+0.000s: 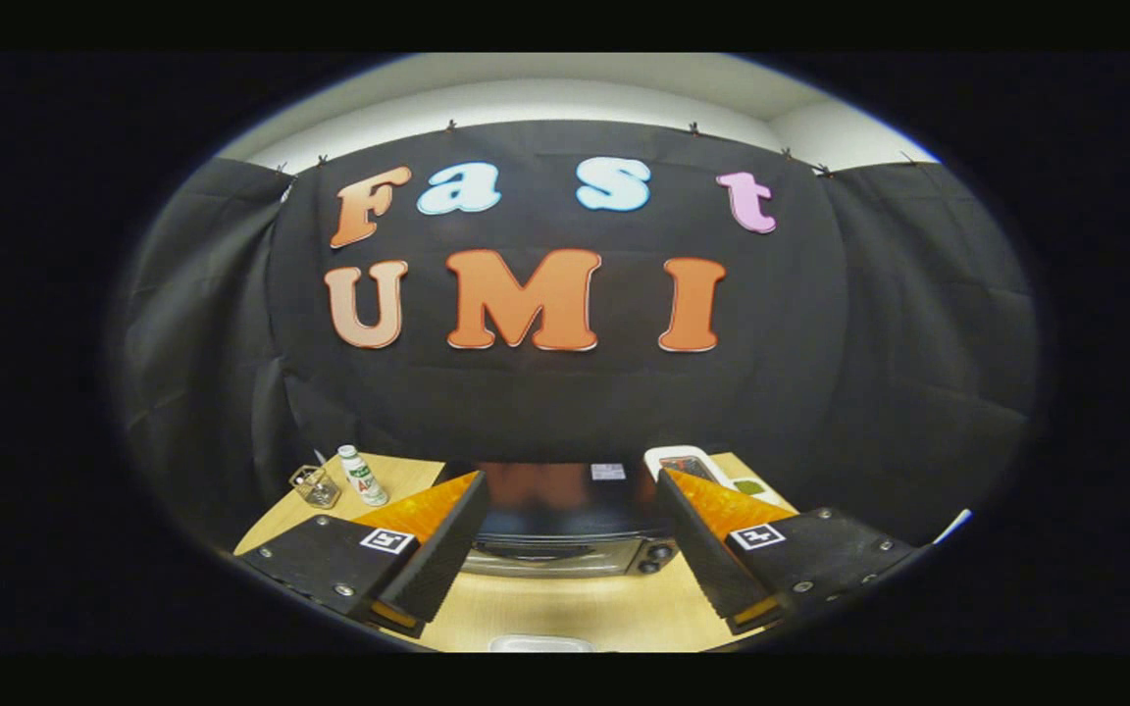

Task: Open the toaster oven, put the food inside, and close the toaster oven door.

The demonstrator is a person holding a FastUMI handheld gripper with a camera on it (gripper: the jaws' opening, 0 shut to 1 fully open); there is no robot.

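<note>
A wooden table (536, 613) stood against the black cloth wall. The toaster oven (565, 525) sat at its middle, door closed, seen beyond and between the fingers. The gripper (570, 480) was held above the table with jaws wide apart, gripping nothing. A white device (688, 461) lay behind the oven's right side, a green item (747, 486) beside it. On the left rear corner stood a small white bottle (362, 476) and, just beside it, a clear glass container (314, 485). A pale object (539, 644) lay at the near edge.
</note>
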